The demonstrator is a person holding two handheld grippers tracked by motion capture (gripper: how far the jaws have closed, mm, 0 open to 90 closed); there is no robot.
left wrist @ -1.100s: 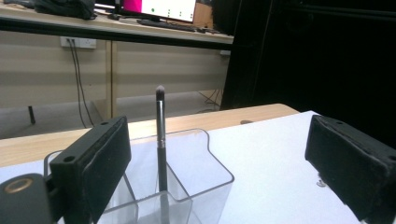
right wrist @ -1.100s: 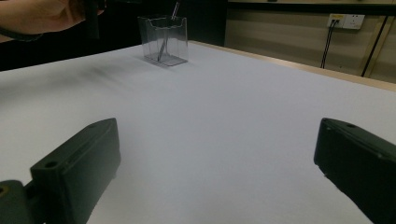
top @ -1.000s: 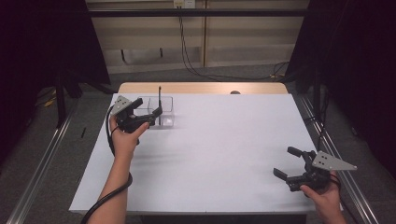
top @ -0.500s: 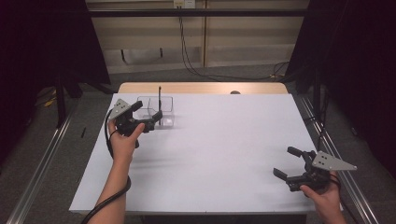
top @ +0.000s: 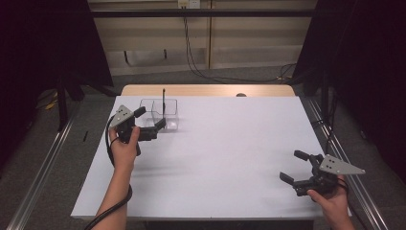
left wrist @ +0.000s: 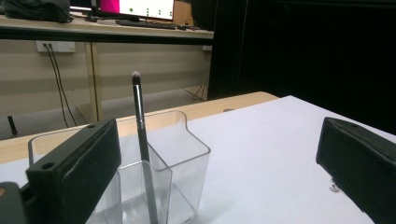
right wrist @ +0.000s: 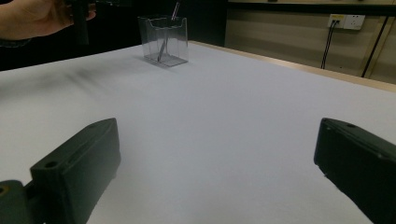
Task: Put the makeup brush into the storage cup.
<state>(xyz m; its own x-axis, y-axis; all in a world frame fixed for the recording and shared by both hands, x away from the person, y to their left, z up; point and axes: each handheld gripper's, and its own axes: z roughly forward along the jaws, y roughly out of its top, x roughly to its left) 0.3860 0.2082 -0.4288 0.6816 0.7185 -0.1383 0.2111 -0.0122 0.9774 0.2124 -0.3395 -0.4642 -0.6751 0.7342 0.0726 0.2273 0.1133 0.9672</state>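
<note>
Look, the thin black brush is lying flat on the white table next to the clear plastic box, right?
Not quite. The thin black brush stands upright inside the clear plastic box, not flat on the white table. The left gripper view shows it.

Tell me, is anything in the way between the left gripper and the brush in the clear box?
Only the clear box's own wall. The open left gripper is right beside it, and the brush stands inside, its top poking out free.

Left gripper (top: 152, 122), jaws spread wide, is held up at frame left; right gripper (top: 294, 166), equally wide, hovers lower right.
</note>
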